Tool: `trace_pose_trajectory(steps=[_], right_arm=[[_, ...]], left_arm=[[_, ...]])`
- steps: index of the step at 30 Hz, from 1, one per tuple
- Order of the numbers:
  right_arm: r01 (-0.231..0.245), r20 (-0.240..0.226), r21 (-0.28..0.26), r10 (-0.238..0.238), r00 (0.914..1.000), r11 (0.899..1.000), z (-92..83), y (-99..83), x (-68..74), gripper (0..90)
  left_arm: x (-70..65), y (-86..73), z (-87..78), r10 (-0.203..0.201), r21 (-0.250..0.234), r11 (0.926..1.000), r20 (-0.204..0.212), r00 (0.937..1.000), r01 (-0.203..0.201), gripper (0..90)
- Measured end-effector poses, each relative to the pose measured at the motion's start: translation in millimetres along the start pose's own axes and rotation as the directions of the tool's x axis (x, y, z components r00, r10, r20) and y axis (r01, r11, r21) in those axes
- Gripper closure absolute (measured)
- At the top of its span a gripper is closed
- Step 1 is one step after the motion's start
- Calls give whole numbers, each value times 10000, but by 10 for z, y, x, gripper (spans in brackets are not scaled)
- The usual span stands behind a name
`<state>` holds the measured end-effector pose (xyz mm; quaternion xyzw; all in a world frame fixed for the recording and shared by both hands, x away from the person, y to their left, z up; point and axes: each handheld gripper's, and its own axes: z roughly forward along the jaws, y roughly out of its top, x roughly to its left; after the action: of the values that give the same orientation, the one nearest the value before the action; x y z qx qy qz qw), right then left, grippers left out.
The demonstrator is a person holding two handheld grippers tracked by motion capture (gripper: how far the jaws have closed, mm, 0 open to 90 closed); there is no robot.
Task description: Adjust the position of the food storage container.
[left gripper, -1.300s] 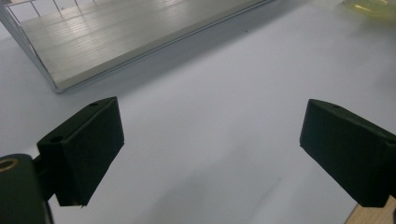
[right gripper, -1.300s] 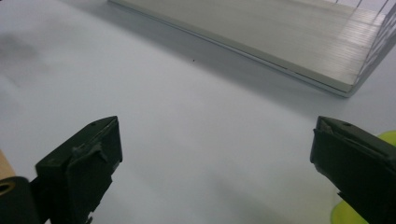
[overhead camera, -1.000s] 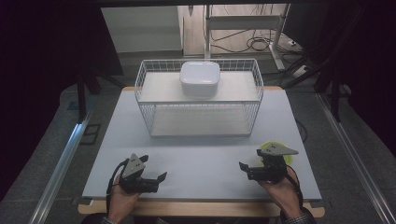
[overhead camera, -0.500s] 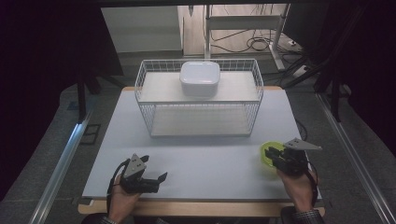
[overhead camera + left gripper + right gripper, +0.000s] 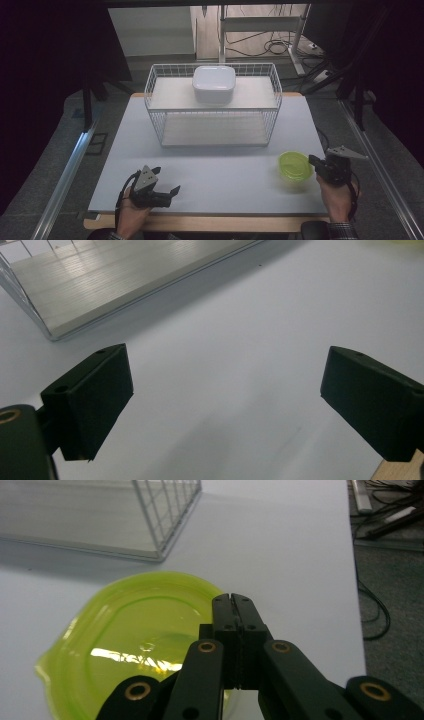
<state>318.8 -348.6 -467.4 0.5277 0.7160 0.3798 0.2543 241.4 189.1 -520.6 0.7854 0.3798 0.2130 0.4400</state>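
A translucent yellow-green lid (image 5: 295,166) (image 5: 135,640) lies flat on the pale table at the right, in front of the wire basket's right corner. Just right of it is my right gripper (image 5: 313,160) (image 5: 233,598), tips at the lid's right edge. Its jaws have just been closing and now stand shut, pressed together with nothing visible between them. At the front left, my left gripper (image 5: 167,180) (image 5: 225,405) rests low over the bare table, jaws wide open and empty.
A white wire basket (image 5: 215,125) stands at the table's far middle, and a white lidded box (image 5: 214,84) sits on its upper board. The table's (image 5: 220,170) front wooden edge runs by both hands; cables lie on the floor at the right.
My right gripper has moved right, off the yellow-green lid to its right side, and its jaws have shut. The lid stays about where it was. The left gripper has kept still.
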Motion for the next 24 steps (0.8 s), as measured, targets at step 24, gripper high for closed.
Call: trace_pose_trajectory(steps=[24], right_arm=[[-317,393,927,281,9988,9952,53,-104,-31,900]], left_arm=[[-25,1,14,14,61,10000,263,9997,-16,64]])
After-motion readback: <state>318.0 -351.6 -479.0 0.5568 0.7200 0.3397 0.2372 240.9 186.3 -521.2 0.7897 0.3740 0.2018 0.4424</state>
